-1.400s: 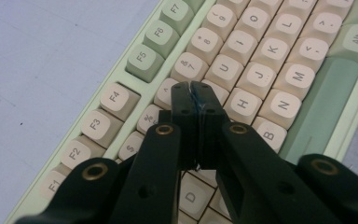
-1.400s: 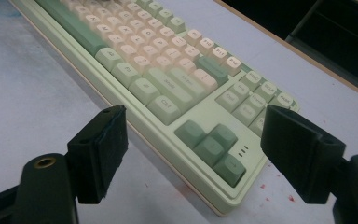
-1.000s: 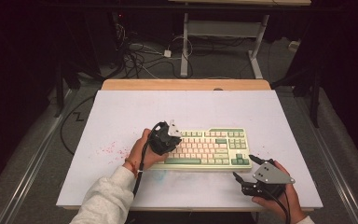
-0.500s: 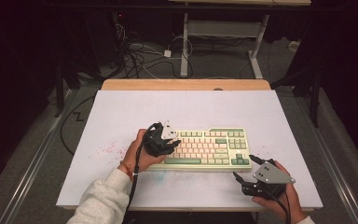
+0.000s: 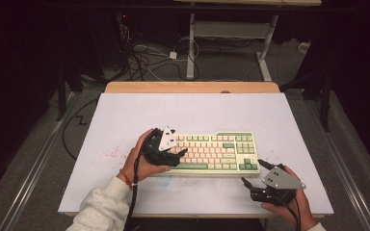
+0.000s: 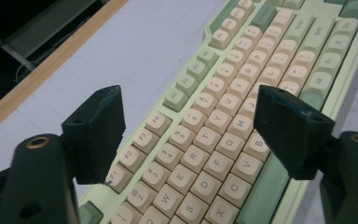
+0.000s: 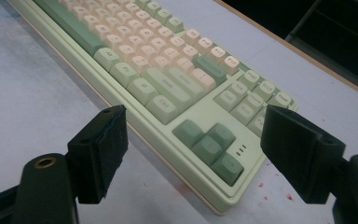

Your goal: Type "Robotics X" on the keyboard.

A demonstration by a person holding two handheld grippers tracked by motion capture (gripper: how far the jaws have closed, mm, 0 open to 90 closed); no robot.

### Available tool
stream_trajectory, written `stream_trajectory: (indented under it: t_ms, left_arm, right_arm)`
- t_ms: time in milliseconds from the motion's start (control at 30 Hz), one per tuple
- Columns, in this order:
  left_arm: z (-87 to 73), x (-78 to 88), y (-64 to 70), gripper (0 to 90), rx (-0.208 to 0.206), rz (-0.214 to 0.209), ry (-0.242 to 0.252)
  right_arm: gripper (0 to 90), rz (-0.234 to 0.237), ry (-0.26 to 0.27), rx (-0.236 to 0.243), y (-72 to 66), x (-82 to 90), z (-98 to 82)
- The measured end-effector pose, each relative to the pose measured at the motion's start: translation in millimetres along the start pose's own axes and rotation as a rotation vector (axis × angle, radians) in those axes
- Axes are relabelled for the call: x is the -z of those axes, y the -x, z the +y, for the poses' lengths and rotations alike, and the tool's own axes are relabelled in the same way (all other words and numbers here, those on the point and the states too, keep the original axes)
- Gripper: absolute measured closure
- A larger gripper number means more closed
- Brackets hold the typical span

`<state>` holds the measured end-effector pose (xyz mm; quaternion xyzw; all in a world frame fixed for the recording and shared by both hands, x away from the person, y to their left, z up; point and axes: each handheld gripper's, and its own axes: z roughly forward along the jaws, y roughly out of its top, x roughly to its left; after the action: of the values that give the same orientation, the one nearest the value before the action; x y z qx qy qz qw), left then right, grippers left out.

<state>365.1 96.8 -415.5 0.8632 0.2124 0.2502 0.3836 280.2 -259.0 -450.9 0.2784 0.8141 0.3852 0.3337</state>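
A pale green keyboard (image 5: 217, 151) with cream and green keys lies flat on the white table top (image 5: 197, 110), near its front. My left gripper (image 5: 177, 157) hovers over the keyboard's left end. In the left gripper view it (image 6: 189, 100) looks down on the letter and number rows of the keyboard (image 6: 223, 140); its jaws have just been opening and stand wide with nothing gripped between them. My right gripper (image 5: 250, 172) rests at the table's front right, open, facing the keyboard's near right corner. In the right gripper view it (image 7: 193, 116) frames the arrow keys of the keyboard (image 7: 168, 79).
A wooden strip (image 5: 192, 87) borders the table's far edge. Red specks (image 5: 110, 155) mark the top left of the keyboard. Cables (image 5: 144, 57) and a desk frame (image 5: 231, 33) stand on the floor beyond. A cable (image 5: 136, 192) trails from the left gripper along the sleeve.
The left hand has drifted a little to the left over the keyboard's left end, and its jaws have spread apart. The right hand and the keyboard have stayed put.
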Motion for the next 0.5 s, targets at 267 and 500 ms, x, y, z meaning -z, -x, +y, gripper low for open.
stream_trajectory:
  t_ms: [267,500]
  left_arm:
    - [-6.7,8.5,5.4,19.7,-0.025,0.04,0.034]
    - [-17.3,17.6,9.3,19.6,-0.056,0.082,0.036]
  right_arm:
    - [23.7,0.003,-0.001,-0.002,-0.1,-0.1,0.1]
    - [23.7,0.002,0.0,-0.006,0.2,-0.1,0.1]
